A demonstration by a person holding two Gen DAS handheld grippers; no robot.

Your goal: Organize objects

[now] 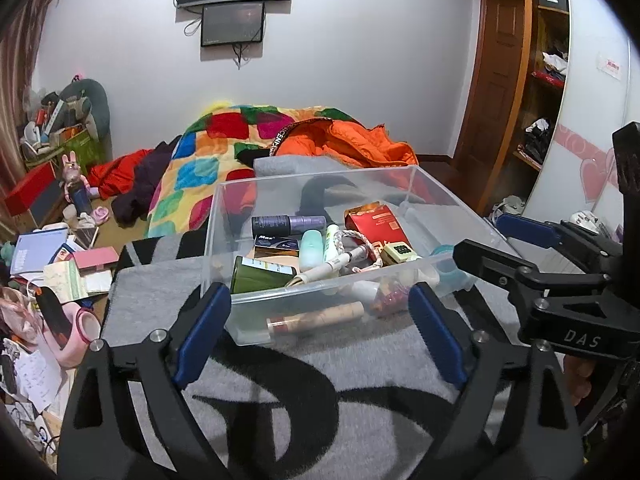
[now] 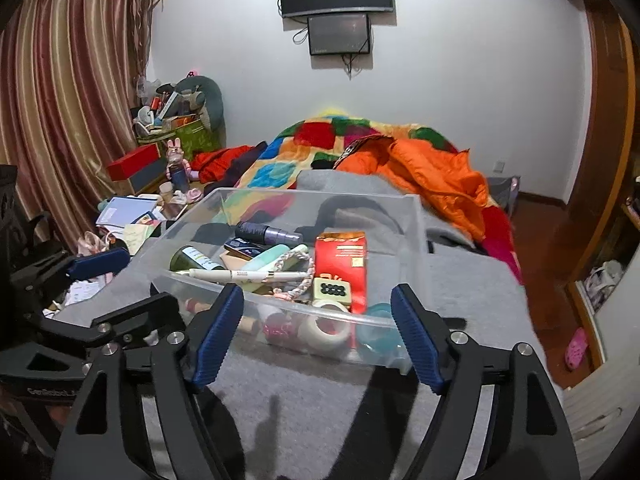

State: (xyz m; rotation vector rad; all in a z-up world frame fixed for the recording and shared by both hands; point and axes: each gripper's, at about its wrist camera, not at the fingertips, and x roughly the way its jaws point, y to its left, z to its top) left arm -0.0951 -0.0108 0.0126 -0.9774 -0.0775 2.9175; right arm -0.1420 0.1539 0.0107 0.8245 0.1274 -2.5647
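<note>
Clear plastic bin (image 1: 448,200) of small toiletries on a grey blanket (image 1: 160,300)

Left gripper (image 1: 320,328) and right gripper (image 2: 318,332) gape wide, empty, before its near wall; patchwork quilt (image 1: 200,168) behind.

I see my left hand-held gripper (image 1: 320,332) pitched downward, its blue pads (image 1: 202,336) spread wide with nothing between them. My right hand-held gripper (image 2: 318,332) sits alongside, tilted likewise, jaws parted and empty.

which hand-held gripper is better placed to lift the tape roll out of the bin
Probably the right hand-held gripper: it is open, and the tape roll lies just behind the clear bin wall between its fingers. The left hand-held gripper faces the bin's other end.
</note>
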